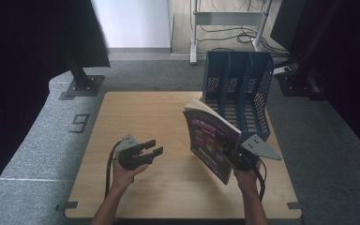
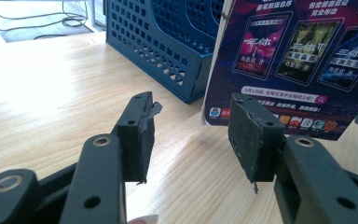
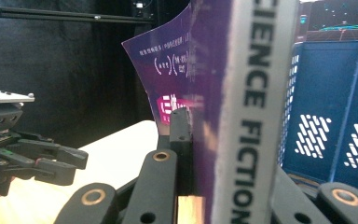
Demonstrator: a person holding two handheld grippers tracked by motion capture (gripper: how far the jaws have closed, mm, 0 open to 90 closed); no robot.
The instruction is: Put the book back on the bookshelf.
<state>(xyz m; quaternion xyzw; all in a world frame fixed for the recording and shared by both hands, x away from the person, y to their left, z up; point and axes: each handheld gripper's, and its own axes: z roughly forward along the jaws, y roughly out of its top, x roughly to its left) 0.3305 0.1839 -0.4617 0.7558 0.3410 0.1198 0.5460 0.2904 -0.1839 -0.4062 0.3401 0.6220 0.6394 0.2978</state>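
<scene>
Because our right gripper [image 1: 236, 157] clamps the floppy magazine [image 1: 211, 140] only near its spine at lower right, it may sag and snag the blue file rack [image 1: 238, 89], while our left gripper [image 1: 151, 151] idles half open and empty.

Purple book [image 1: 209, 140] — upright, tilted, beside blue rack [image 1: 236, 89].

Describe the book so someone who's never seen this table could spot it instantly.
Start at the wooden table, then find the blue slotted file rack at its far right. Just in front of the rack, the book stands upright, clamped in the right tool. It is the one purple-covered thing, with "SCIENCE FICTION" on its pale spine.
</scene>
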